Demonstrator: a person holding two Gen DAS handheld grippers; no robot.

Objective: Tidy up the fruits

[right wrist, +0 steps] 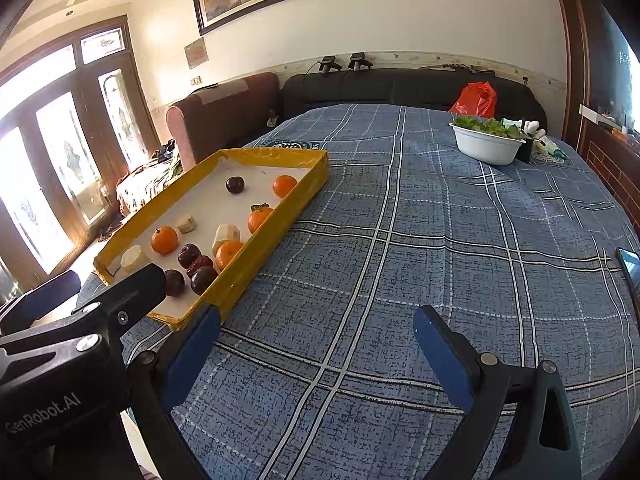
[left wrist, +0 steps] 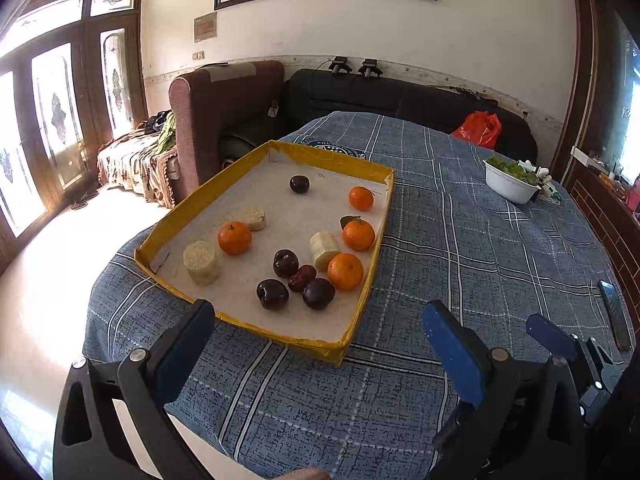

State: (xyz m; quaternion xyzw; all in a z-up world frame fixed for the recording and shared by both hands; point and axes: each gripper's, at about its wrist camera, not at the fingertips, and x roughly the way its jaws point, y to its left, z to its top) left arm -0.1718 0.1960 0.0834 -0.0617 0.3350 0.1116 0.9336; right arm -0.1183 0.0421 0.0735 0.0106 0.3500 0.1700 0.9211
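My left claw [left wrist: 318, 330] is showing black plastic arms with blue pads and silver screws; my right claw [right wrist: 316, 334] is matching it. White "GenRobot.AI" lettering is marking the left's housing.

Inside my yellow-rimmed tray [left wrist: 180, 216], four oranges [left wrist: 235, 237], four dark plums [left wrist: 272, 293], one red date [left wrist: 302, 277] and three pale chunks [left wrist: 201, 267] lie scattered.

Left tongs [right wrist: 60, 292] hide part of one plum [right wrist: 175, 282].
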